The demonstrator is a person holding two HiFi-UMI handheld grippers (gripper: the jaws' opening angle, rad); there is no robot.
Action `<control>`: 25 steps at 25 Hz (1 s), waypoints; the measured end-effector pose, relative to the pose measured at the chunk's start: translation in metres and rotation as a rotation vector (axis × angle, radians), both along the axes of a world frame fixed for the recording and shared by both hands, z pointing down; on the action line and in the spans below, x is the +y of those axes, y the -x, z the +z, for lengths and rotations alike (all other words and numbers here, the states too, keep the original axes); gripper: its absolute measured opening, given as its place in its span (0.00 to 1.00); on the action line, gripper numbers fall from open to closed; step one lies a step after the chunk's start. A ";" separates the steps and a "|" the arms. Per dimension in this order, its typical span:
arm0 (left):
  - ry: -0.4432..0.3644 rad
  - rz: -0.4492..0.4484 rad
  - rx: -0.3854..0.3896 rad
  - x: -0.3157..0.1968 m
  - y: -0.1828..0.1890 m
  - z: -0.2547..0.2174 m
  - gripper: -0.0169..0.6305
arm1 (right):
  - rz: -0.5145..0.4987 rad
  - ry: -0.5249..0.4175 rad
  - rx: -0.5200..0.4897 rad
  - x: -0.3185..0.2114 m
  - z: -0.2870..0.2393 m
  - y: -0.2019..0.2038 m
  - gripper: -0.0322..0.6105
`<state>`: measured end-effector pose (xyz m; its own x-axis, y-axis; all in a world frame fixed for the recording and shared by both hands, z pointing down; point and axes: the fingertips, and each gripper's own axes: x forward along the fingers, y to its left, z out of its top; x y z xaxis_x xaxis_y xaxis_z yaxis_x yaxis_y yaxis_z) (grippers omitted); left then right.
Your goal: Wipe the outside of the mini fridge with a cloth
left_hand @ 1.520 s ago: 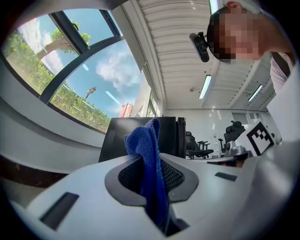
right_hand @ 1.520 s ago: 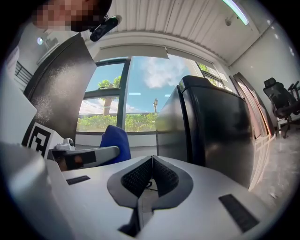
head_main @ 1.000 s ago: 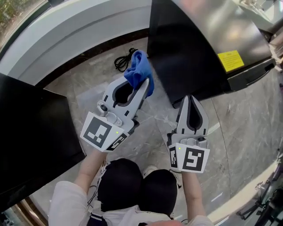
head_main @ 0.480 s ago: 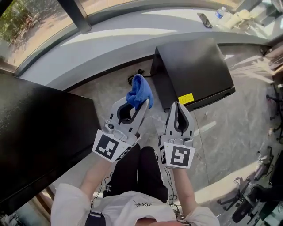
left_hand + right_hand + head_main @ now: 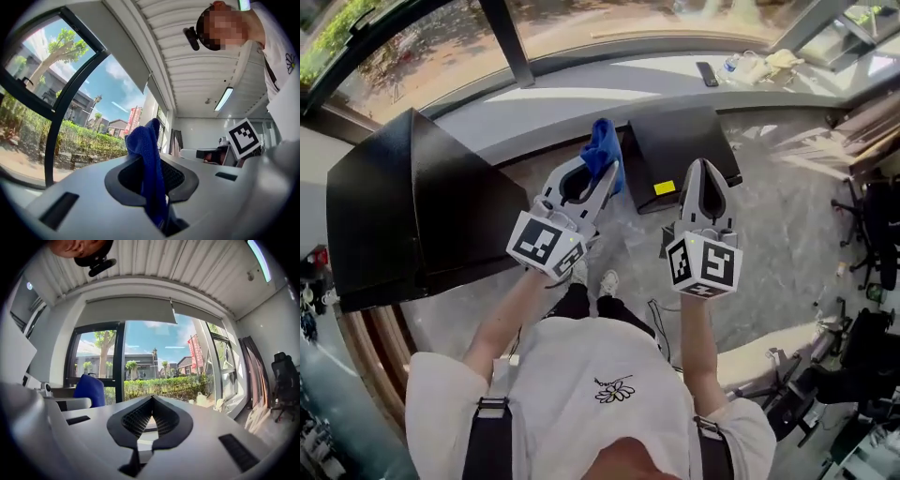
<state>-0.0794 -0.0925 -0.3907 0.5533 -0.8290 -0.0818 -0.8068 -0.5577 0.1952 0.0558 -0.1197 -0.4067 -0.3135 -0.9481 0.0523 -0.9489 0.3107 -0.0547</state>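
Observation:
The black mini fridge [image 5: 680, 145] stands on the floor by the window, a yellow label [image 5: 666, 187] on its side. My left gripper [image 5: 606, 174] is shut on a blue cloth [image 5: 602, 148], held up in the air over the fridge's left edge. In the left gripper view the cloth [image 5: 146, 159] hangs out between the shut jaws. My right gripper [image 5: 704, 171] is shut with nothing in it, held level with the left one, above the fridge's right front. The right gripper view shows its jaw tips [image 5: 151, 400] meeting against the window, and the cloth [image 5: 90, 389] to the left.
A large black cabinet [image 5: 422, 206] stands to the left. The grey window ledge [image 5: 581, 89] carries a phone [image 5: 705, 73] and a bottle with some bags [image 5: 759, 64]. Office chairs [image 5: 872, 234] stand at the right. Marble floor [image 5: 778, 244] lies around the fridge.
The person has stood up: the head camera rose and the fridge now looks small and far below. Both grippers were lifted and point towards the window. The cloth stays clamped in the left gripper.

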 end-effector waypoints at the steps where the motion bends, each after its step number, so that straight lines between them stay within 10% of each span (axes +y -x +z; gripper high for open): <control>1: -0.026 -0.015 -0.019 0.004 0.004 -0.007 0.11 | 0.002 -0.017 -0.009 0.003 -0.009 -0.001 0.07; 25: -0.033 -0.064 -0.031 0.052 0.027 0.002 0.11 | -0.091 0.022 -0.009 0.064 0.006 0.029 0.07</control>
